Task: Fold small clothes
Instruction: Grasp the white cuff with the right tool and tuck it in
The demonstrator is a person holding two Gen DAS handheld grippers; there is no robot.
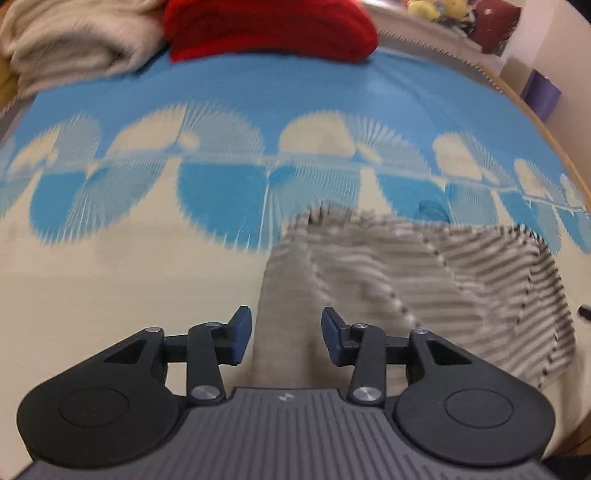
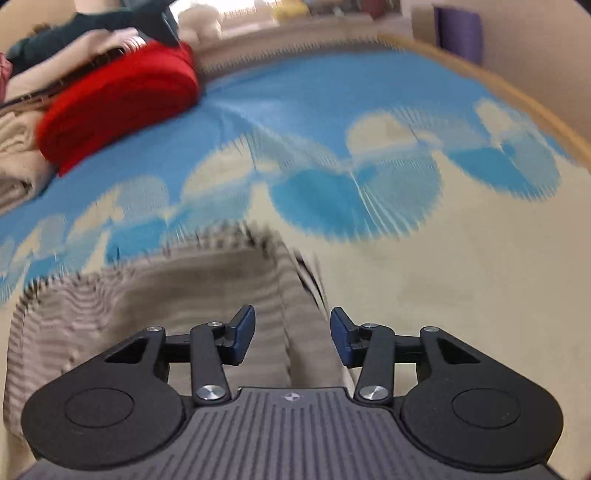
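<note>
A grey-and-white striped garment (image 1: 424, 280) lies partly folded on a blue-and-cream patterned cloth (image 1: 110, 280). In the left wrist view my left gripper (image 1: 287, 338) hangs above the garment's left folded edge, jaws apart, pads clear of the fabric. The right wrist view shows the same striped garment (image 2: 147, 295) from its other side. My right gripper (image 2: 292, 338) hovers over the garment's right folded edge, also open with nothing pinched. Both pictures are blurred by motion.
A folded red garment (image 1: 269, 26) and a cream one (image 1: 74, 40) sit stacked at the far edge of the cloth. Darker clothes (image 2: 92, 26) lie behind the red garment (image 2: 118, 103). A purple bin (image 2: 458, 33) stands beyond the wooden table rim (image 2: 498, 88).
</note>
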